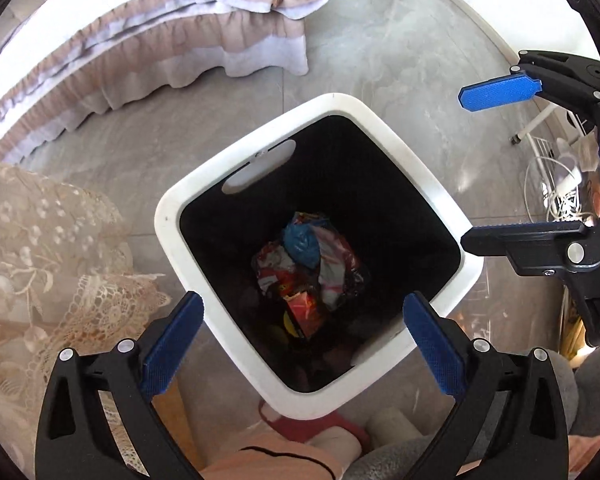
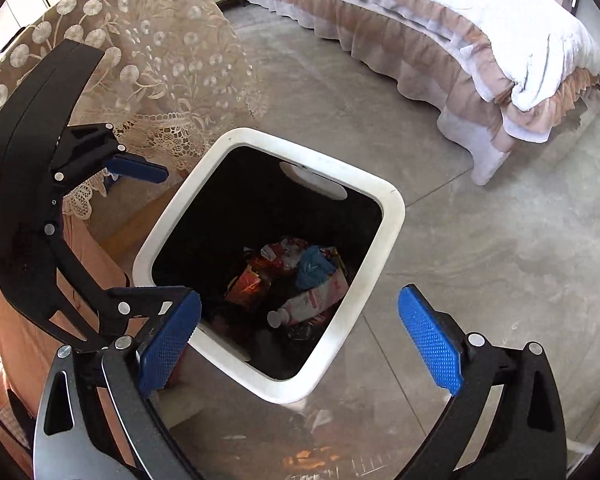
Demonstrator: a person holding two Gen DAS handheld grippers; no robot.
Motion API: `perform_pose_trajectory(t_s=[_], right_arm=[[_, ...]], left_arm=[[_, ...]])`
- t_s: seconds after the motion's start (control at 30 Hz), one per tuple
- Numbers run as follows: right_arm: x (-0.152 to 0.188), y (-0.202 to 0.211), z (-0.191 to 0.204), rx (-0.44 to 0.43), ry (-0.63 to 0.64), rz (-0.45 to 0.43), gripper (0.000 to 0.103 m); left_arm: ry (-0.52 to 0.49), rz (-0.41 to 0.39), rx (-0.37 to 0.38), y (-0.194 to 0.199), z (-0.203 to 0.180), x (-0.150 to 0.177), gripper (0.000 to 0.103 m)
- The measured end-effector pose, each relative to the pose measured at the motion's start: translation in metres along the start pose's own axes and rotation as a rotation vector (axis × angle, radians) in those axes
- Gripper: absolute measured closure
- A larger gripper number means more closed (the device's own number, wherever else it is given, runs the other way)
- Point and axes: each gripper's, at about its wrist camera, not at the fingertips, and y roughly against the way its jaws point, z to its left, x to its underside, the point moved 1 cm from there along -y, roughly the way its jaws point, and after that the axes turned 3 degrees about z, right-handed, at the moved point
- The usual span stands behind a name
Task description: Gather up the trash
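Both grippers are held with fingers released above a white square plastic bin with a black inside (image 1: 168,216) that stands on the grey tiled floor (image 1: 380,60).

The left gripper (image 1: 304,340) is seen over the near edge of the bin, its blue ribbed fingers (image 1: 172,344) spread wide and nothing gripped between them. The right gripper (image 2: 300,336) is likewise spread and bare; in the left view it is seen at the right (image 1: 466,170), beside the bin's rim. The trash, a heap of crumpled red, white and blue wrappers (image 1: 308,268), is found at the bottom of the bin (image 2: 392,216). A lace-covered piece of furniture (image 2: 152,60) is seen just beside the bin, and a bed with a frilled beige skirt (image 2: 440,52) well apart from it.
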Motion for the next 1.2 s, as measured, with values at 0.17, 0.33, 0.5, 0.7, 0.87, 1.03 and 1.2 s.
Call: perform_pose_trajectory(t_s=[0.17, 0.33, 0.5, 0.7, 0.87, 1.03, 1.2], right_arm=[[-0.003, 0.014, 0.006, 0.008, 0.012, -0.02, 0.005], [-0.007, 0.036, 0.015, 0.029, 0.024, -0.074, 0.005], [-0.011, 0.064, 0.028, 0.042, 0.047, -0.14, 0.005], [-0.016, 0.093, 0.045, 0.053, 0.087, -0.206, 0.005], [-0.02, 0.11, 0.059, 0.058, 0.12, -0.244, 0.005], [-0.024, 0.127, 0.078, 0.065, 0.151, -0.285, 0.005], [-0.029, 0.141, 0.099, 0.069, 0.179, -0.321, 0.005]], left_arm=[[-0.004, -0.035, -0.034, 0.018, 0.0, 0.002, 0.005], [0.01, -0.101, -0.06, 0.048, -0.001, 0.006, 0.005], [0.013, -0.191, -0.097, 0.086, -0.004, 0.015, 0.005], [0.035, -0.273, -0.133, 0.122, -0.003, 0.027, 0.005], [0.051, -0.327, -0.163, 0.147, -0.002, 0.039, 0.005], [0.09, -0.371, -0.188, 0.167, 0.001, 0.051, 0.005], [0.147, -0.409, -0.212, 0.189, 0.008, 0.068, 0.005]])
